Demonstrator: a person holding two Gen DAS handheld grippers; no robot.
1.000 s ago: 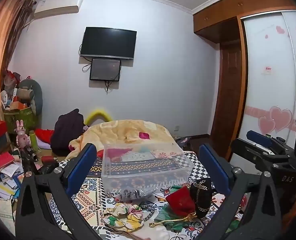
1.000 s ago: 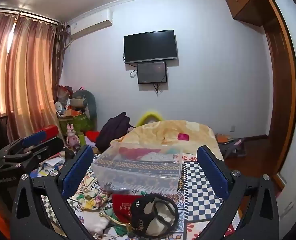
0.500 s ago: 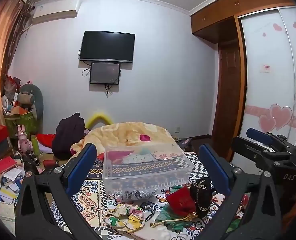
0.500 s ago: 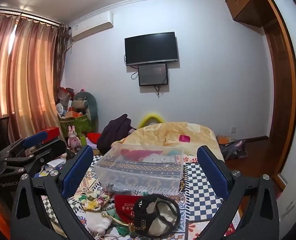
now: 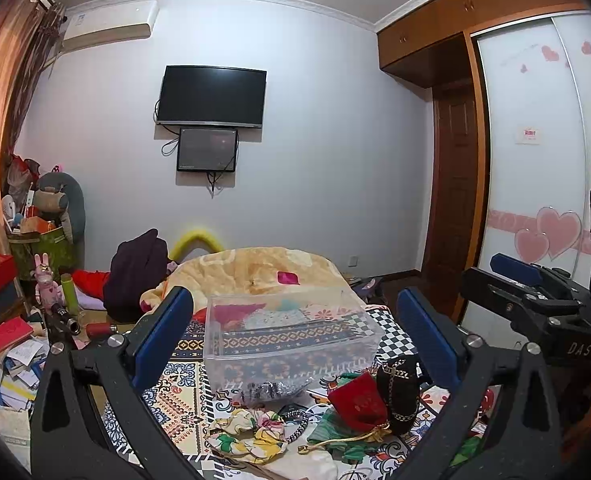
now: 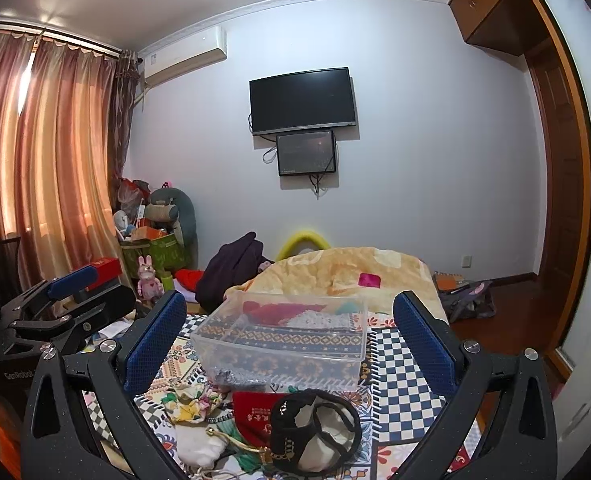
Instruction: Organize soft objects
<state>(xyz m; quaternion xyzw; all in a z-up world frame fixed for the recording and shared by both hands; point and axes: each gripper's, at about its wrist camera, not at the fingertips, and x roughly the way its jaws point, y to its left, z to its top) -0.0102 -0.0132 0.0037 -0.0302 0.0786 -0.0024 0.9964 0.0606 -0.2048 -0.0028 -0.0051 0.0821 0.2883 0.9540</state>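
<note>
A clear plastic bin stands on the patterned bedspread. In front of it lie soft items: a floral scrunchie, a red pouch, a black pouch with gold chain, green cloth and a white cloth. My left gripper is open and empty above the pile. My right gripper is open and empty, also facing the bin. Each gripper shows at the edge of the other's view.
A yellow blanket is heaped behind the bin. A dark garment lies at its left. Boxes, books and toys crowd the left floor. A wardrobe stands at the right.
Both views have tilted slightly upward and drifted a little; the bin and soft items sit lower in frame. Nothing was picked up or moved.
</note>
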